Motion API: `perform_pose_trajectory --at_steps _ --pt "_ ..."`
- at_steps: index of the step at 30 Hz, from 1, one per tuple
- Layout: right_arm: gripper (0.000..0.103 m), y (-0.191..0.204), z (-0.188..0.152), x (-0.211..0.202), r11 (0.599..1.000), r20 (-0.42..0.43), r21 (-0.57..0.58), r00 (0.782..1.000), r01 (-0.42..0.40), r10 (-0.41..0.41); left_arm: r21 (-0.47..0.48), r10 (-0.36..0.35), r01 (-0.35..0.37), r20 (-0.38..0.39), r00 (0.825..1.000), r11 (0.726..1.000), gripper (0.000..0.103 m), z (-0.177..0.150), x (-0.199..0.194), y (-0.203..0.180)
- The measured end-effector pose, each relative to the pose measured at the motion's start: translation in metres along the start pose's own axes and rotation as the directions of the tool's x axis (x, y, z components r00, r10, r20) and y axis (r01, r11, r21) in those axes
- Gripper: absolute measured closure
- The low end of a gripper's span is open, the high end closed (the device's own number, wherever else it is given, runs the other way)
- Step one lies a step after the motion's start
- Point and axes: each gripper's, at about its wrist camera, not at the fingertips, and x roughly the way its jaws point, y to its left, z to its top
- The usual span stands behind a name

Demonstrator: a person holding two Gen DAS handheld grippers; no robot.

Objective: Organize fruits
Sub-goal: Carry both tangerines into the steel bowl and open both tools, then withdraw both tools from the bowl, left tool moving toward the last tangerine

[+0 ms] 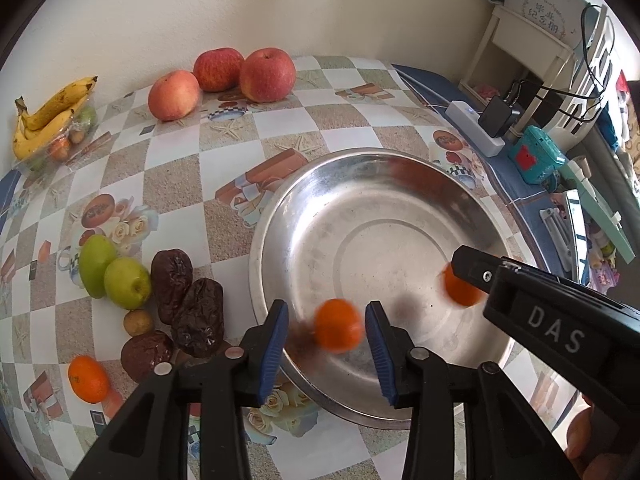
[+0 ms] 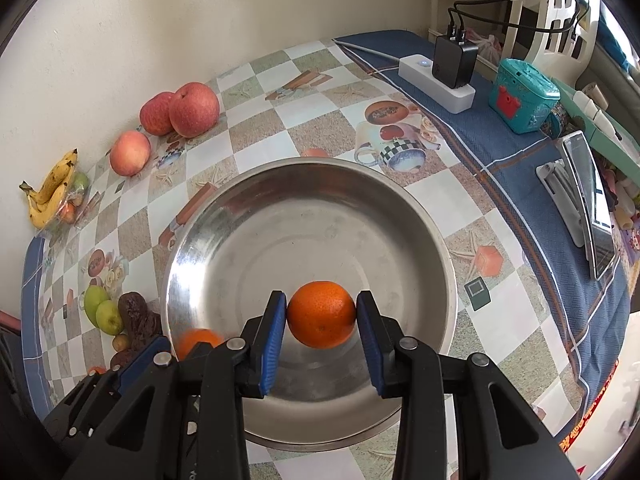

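Observation:
A steel bowl [image 1: 276,216] [image 2: 188,240] stands mid-table. My left gripper [image 1: 326,314] hangs over the bowl's near side with its blue pads apart. A blurred small orange [image 1: 338,330] [image 2: 198,340] lies between the pads with a gap on each side, untouched. My right gripper [image 2: 322,300] is shut on a second orange [image 2: 322,314] [image 1: 460,290], pads pressing both sides, low over the bowl's floor. In the left wrist view one of the right gripper's fingers [image 1: 476,268] reaches in from the right. A third orange [image 1: 88,378] lies on the cloth at the lower left.
Left of the bowl lie two green fruits [image 1: 116,276], dark dates [image 1: 188,308] and a small brown fruit [image 1: 138,323]. Three apples [image 1: 264,74] and bananas [image 1: 52,116] sit near the wall. A power strip [image 2: 436,76], a teal box [image 2: 524,96] and a phone stand [image 2: 580,208] are at the right.

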Motion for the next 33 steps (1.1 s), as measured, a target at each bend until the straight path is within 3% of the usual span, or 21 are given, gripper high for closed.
perform_pose_trajectory --at_steps 3,7,11,16,20,25,28,30,33 --pt "0.054 -0.001 0.001 0.000 1.000 0.003 0.000 1.000 0.017 -0.017 0.004 0.005 -0.005 0.002 1.000 1.000 0.054 0.000 -0.001 0.000" --pt "0.052 -0.003 0.001 0.000 1.000 0.006 0.010 1.000 0.020 -0.020 0.006 0.016 -0.016 -0.002 1.000 1.000 0.054 -0.001 -0.002 0.001" --pt "0.043 -0.004 0.001 0.001 1.000 0.001 0.012 1.000 0.028 -0.028 -0.014 0.035 -0.035 -0.004 0.999 0.999 0.039 -0.001 -0.003 0.007" --pt "0.042 -0.006 0.000 0.002 0.999 -0.004 0.017 0.999 0.042 -0.042 -0.051 0.094 -0.095 -0.015 0.995 0.994 0.033 0.000 -0.004 0.023" --pt "0.042 -0.008 0.000 0.002 0.999 -0.007 0.028 0.999 0.042 -0.042 -0.138 0.116 -0.120 -0.039 0.993 0.983 0.032 0.000 -0.007 0.046" --pt "0.042 -0.004 -0.001 0.002 0.999 -0.007 0.010 0.999 0.043 -0.043 -0.273 0.145 -0.151 -0.044 0.988 0.950 0.030 -0.002 -0.018 0.083" --pt "0.042 0.004 -0.003 0.002 0.999 -0.007 -0.025 0.999 0.048 -0.048 -0.357 0.185 -0.190 -0.050 0.982 0.914 0.029 -0.005 -0.027 0.109" --pt "0.042 0.012 -0.005 0.002 0.997 -0.009 -0.062 0.999 0.042 -0.043 -0.394 0.216 -0.221 -0.058 0.975 0.892 0.019 -0.007 -0.033 0.125" --pt "0.042 0.026 -0.009 -0.001 0.994 -0.003 -0.109 1.000 0.018 -0.018 -0.437 0.271 -0.270 -0.061 0.961 0.858 0.014 -0.012 -0.043 0.144"
